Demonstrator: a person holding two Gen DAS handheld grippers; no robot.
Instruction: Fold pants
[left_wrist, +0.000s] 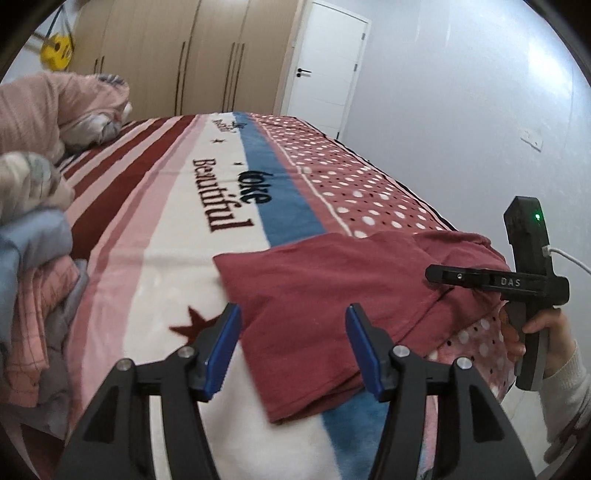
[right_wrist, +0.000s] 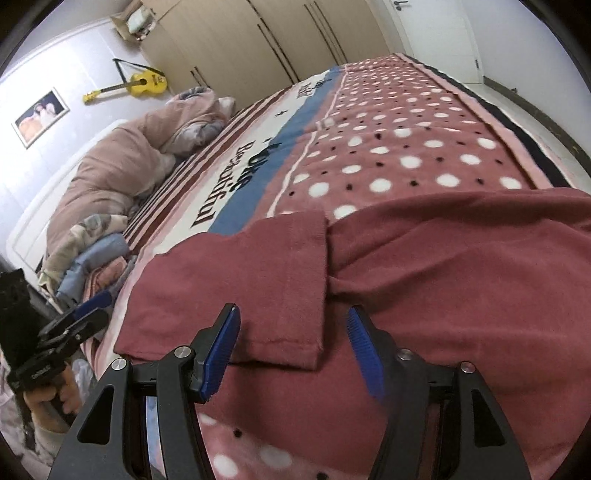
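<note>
Two grippers hang over a bed covered by a fleece blanket (left_wrist: 177, 236) with maroon and pink stripes, a white band with dark lettering, a blue band and a pink field of white dots. At the left, a heap of folded clothes (left_wrist: 33, 295) sits on the blanket's edge, with a rumpled pink quilt (right_wrist: 122, 162) farther up the bed. A yellow guitar (right_wrist: 136, 83) and a framed photo (right_wrist: 40, 116) hang on the wall, beige wardrobes (left_wrist: 177, 55) line the far side, and a white door (left_wrist: 325, 66) stands to their right.

Dark red pants (left_wrist: 332, 314) lie flat at the near end of the bed, across the blue band and the dotted field. Their long axis runs across the bed, and one leg end (right_wrist: 236, 295) is doubled over on top, its hem toward the left.

Left gripper (left_wrist: 293, 345) hovers over the pants' left part, jaws wide and empty. Right gripper (right_wrist: 291, 349) hovers above the hem of the doubled-over leg, jaws wide and empty.
</note>
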